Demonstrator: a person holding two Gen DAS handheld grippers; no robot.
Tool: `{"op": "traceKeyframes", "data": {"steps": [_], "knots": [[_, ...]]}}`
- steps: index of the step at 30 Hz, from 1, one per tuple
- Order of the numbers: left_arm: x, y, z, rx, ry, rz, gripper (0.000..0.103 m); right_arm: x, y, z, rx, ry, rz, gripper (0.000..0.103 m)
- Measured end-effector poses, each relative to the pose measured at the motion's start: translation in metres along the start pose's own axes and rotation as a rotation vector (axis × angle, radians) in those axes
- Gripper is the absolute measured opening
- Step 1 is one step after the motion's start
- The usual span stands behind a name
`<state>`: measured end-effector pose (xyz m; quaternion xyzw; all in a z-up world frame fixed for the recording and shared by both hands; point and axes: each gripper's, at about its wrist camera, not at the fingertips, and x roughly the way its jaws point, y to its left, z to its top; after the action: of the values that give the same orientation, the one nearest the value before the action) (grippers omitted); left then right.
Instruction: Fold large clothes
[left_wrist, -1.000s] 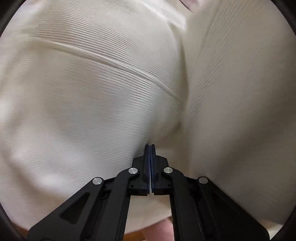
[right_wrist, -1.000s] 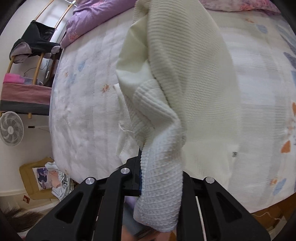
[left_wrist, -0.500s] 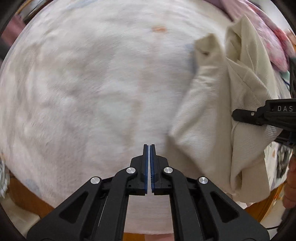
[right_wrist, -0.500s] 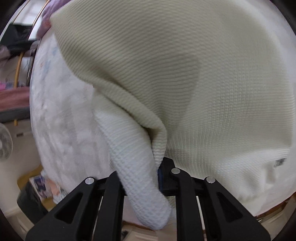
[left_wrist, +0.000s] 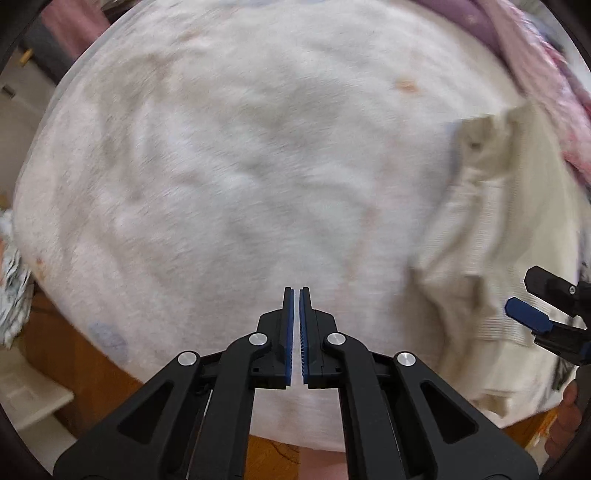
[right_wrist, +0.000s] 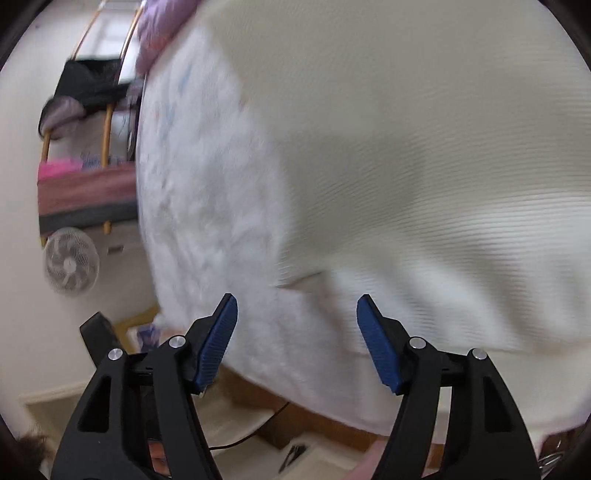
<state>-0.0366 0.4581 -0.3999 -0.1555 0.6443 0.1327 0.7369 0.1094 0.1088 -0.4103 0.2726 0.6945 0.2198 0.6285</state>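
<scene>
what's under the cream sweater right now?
The cream sweater lies crumpled on the white bedspread, which shows all around it. What sits directly beneath its folds is covered. Neither the left gripper nor the right gripper holds it.

Bare bed (left_wrist: 221, 177) left of sweater (left_wrist: 491, 229); pink bedding (left_wrist: 535, 74) blocks far right.

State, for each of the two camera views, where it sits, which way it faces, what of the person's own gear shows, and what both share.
Left wrist: rides the left tongs, shut, facing down over the bed; right tongs at its right edge.
Right wrist: rides the right tongs, open, facing the cream sweater; fan on the left.
Shared: bed and sweater.
</scene>
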Motion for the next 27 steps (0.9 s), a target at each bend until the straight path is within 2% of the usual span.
{"op": "traceKeyframes", "data": {"steps": [1, 2, 3, 5, 6, 8, 10, 11, 14, 16, 17, 21, 26, 27], "knots": [[0.004, -0.013, 0.015, 0.032, -0.010, -0.015, 0.004, -0.015, -0.005, -0.003, -0.013, -0.050, -0.032, 0.062], [0.000, -0.032, 0.015, 0.077, -0.019, -0.044, 0.004, -0.036, -0.010, -0.004, -0.052, -0.108, -0.076, 0.053], [0.013, -0.064, 0.018, 0.106, -0.022, -0.070, 0.004, -0.047, -0.012, -0.005, -0.092, -0.135, -0.114, 0.047], [0.014, -0.111, 0.013, 0.168, -0.028, -0.132, 0.004, -0.068, -0.019, -0.008, -0.164, -0.180, -0.229, 0.035], [0.015, -0.134, 0.014, 0.190, -0.026, -0.153, 0.004, -0.078, -0.027, -0.010, -0.173, -0.205, -0.263, 0.033], [0.021, -0.174, 0.010, 0.250, -0.021, -0.193, 0.004, -0.080, -0.035, -0.010, -0.162, -0.207, -0.296, 0.021], [0.031, -0.196, 0.007, 0.278, -0.025, -0.216, 0.004, -0.079, -0.047, -0.007, -0.142, -0.213, -0.327, 0.020], [0.035, -0.203, 0.005, 0.286, -0.017, -0.221, 0.004, -0.078, -0.055, -0.005, -0.136, -0.215, -0.326, 0.020], [0.070, -0.221, 0.009, 0.306, 0.017, -0.172, 0.004, -0.067, -0.077, 0.004, -0.130, -0.180, -0.360, 0.019], [0.099, -0.221, 0.004, 0.296, 0.072, -0.125, 0.003, -0.037, -0.097, 0.012, -0.120, -0.097, -0.395, 0.018], [0.108, -0.219, 0.000, 0.295, 0.065, -0.121, 0.003, -0.024, -0.106, 0.014, -0.131, -0.085, -0.404, 0.018], [0.108, -0.225, -0.001, 0.300, 0.038, -0.090, 0.003, -0.022, -0.098, 0.010, -0.169, -0.072, -0.426, 0.018], [0.099, -0.220, -0.001, 0.241, 0.061, -0.092, 0.003, -0.033, -0.108, -0.017, -0.075, 0.002, -0.363, 0.018], [0.096, -0.214, -0.003, 0.234, 0.062, -0.097, 0.003, -0.036, -0.110, -0.025, -0.064, -0.007, -0.357, 0.018]]}}
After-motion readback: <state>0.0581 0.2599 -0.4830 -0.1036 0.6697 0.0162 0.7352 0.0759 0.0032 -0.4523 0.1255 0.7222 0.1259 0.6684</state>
